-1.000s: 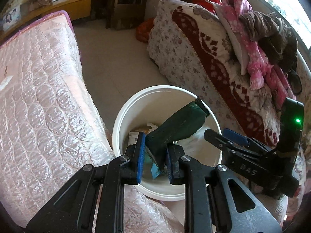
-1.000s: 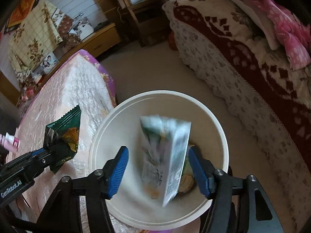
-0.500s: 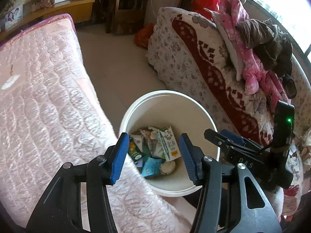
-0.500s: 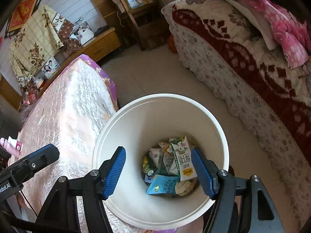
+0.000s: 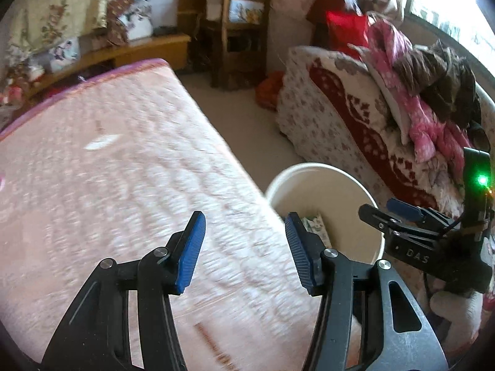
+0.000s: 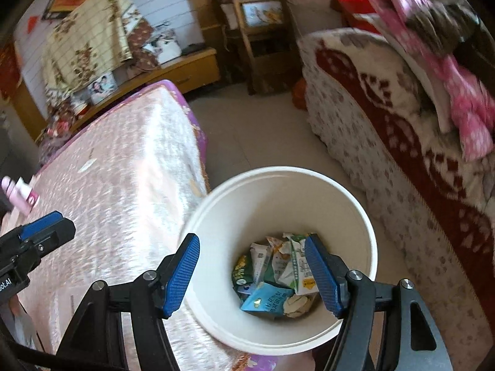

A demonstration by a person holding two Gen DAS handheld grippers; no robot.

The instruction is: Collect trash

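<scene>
A white bucket (image 6: 355, 213) stands on the floor between the pink quilted bed and the sofa. Several wrappers and cartons (image 6: 275, 278) lie at its bottom. My right gripper (image 6: 252, 273) is open and empty, held above the bucket's near rim. My left gripper (image 5: 244, 250) is open and empty, over the pink bed cover (image 5: 108, 185) just left of the bucket (image 5: 324, 182). The left gripper's tip also shows at the left of the right wrist view (image 6: 40, 232). The right gripper shows at the right of the left wrist view (image 5: 402, 219).
A pink and white bottle (image 6: 18, 193) lies at the bed's left edge. A small white scrap (image 5: 102, 142) lies on the bed cover. A floral sofa (image 6: 386, 130) with piled clothes is on the right. A wooden shelf (image 6: 256, 31) and low cabinet stand behind.
The left gripper let go of the green packet and the right let go of the carton; both now lie in the bucket. The left gripper has swung left over the bed.
</scene>
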